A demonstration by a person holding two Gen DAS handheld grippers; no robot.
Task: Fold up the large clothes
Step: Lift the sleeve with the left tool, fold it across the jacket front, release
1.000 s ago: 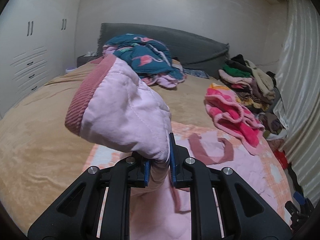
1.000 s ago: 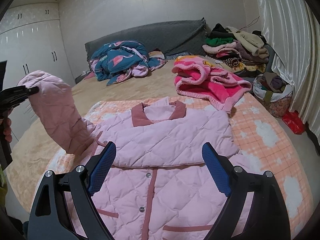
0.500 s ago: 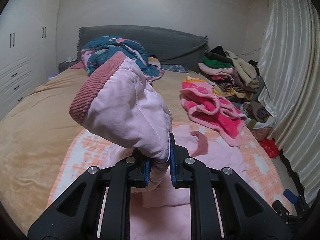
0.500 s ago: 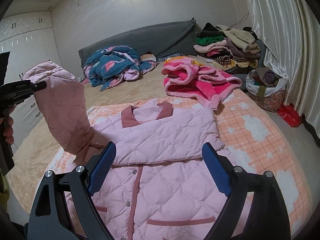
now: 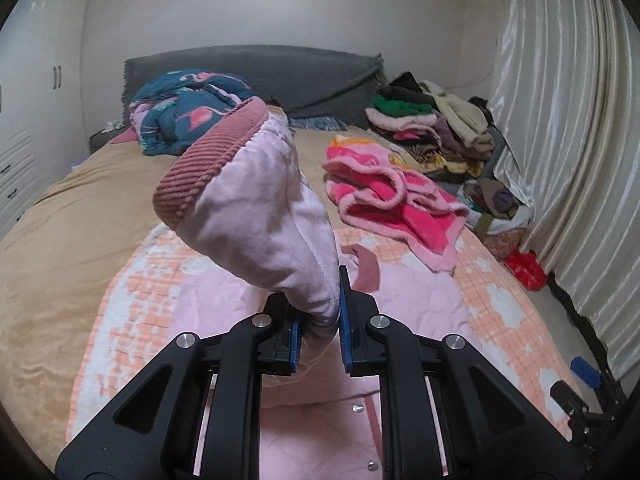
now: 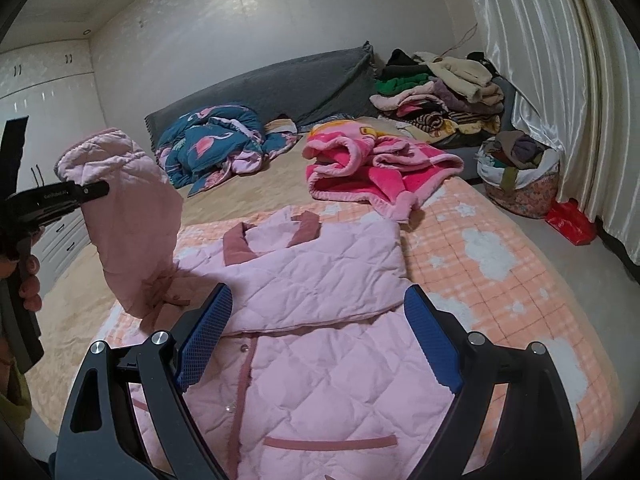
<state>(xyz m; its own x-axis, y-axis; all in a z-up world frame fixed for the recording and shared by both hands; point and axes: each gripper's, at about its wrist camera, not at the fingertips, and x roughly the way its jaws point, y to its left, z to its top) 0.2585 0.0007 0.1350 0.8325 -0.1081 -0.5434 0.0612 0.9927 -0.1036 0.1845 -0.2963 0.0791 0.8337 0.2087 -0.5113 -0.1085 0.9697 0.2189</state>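
The left gripper (image 5: 319, 330) was pinched on the sleeve (image 5: 260, 216) of the pink quilted jacket (image 6: 320, 344), its blue pads pressed into the fabric just below the ribbed rose cuff (image 5: 208, 164), which stood up and tilted left in front of the lens. In the right wrist view that same gripper (image 6: 96, 190) sat raised at the left edge, held level above the bed, with the person's fingers (image 6: 30, 280) wrapped round its handle and the sleeve hanging down from it to the jacket's shoulder. The jacket lay front-up on an orange checked blanket (image 6: 480, 248), collar toward the headboard, its other sleeve folded across the chest. The right gripper (image 6: 316, 340) hovered low over the jacket's front, jaws spread wide and holding nothing. A bright pink fleece garment (image 6: 372, 172) lay beyond the collar, apart from the jacket
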